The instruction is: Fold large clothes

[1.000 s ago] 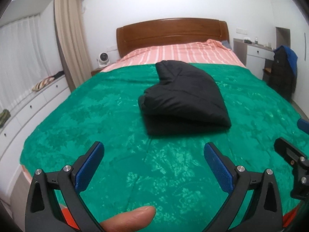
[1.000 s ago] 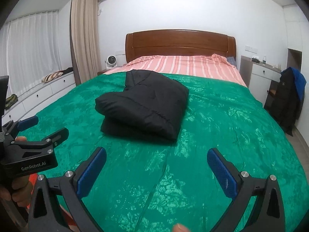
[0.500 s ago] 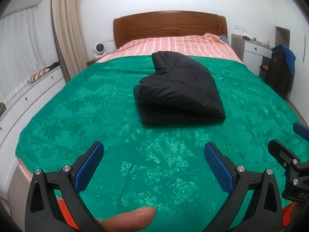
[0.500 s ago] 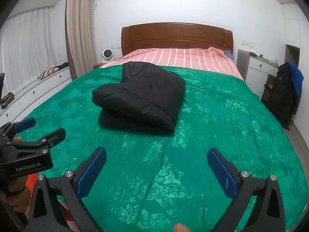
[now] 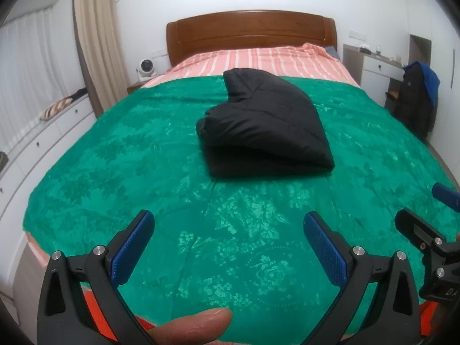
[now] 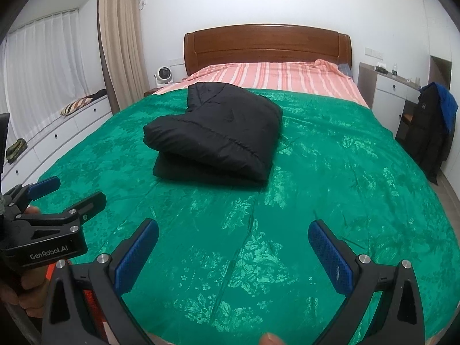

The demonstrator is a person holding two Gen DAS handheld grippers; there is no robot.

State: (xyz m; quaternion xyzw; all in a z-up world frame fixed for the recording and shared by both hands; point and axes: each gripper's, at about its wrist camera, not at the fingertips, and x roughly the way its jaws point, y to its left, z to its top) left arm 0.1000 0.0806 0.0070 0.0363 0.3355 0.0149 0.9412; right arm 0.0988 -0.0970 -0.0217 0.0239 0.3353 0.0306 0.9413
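Both tools have drawn back, spread wide, from the puffy folded jacket point(image 5: 264, 126) (matte black).

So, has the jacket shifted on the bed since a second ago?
No. The jacket still reaches just past the far edge of the cover, as before.

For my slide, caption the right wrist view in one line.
Folded black padded jacket resting on the green bedspread, right gripper open and empty above the bed's foot.
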